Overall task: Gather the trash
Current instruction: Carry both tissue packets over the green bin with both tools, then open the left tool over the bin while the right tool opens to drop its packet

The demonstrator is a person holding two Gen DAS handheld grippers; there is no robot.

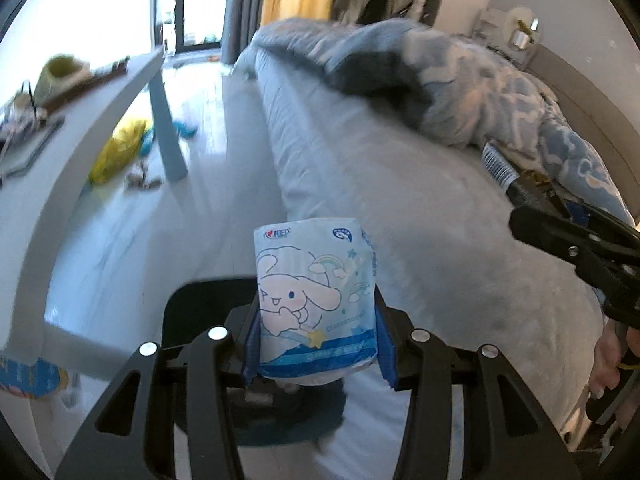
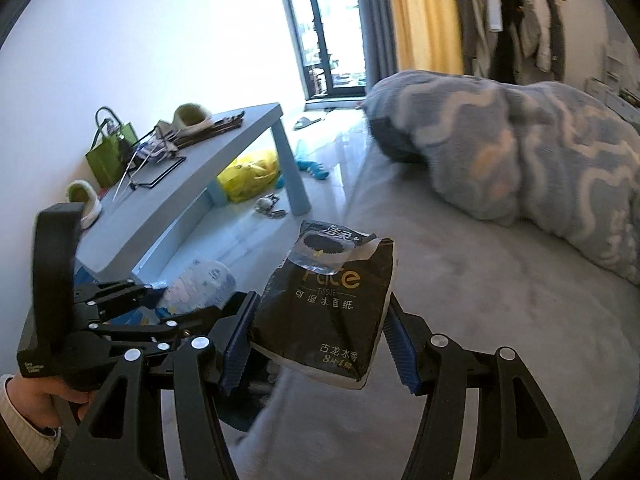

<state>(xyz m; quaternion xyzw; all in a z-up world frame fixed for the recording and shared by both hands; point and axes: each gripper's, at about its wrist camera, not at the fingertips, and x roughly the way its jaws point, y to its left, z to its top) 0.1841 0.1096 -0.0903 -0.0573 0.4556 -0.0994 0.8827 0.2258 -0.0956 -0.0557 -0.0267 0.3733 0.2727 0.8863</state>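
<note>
My left gripper (image 1: pixel 318 344) is shut on a light blue cartoon tissue pack (image 1: pixel 316 304), held upright above the bed edge. The same pack (image 2: pixel 200 286) and the left gripper (image 2: pixel 160 308) show at the lower left of the right wrist view. My right gripper (image 2: pixel 320 340) is shut on a black tissue pack (image 2: pixel 326 308) with an open sticker flap on top, held over the grey bed. The right gripper (image 1: pixel 532 208) shows at the right edge of the left wrist view.
A grey bed (image 2: pixel 460 320) carries a blue patterned blanket (image 2: pixel 520 152). A light blue low table (image 2: pixel 192 176) with a green bag (image 2: pixel 110 156) and clutter stands to the left. A yellow bag (image 2: pixel 250 174) and small items lie on the floor under it.
</note>
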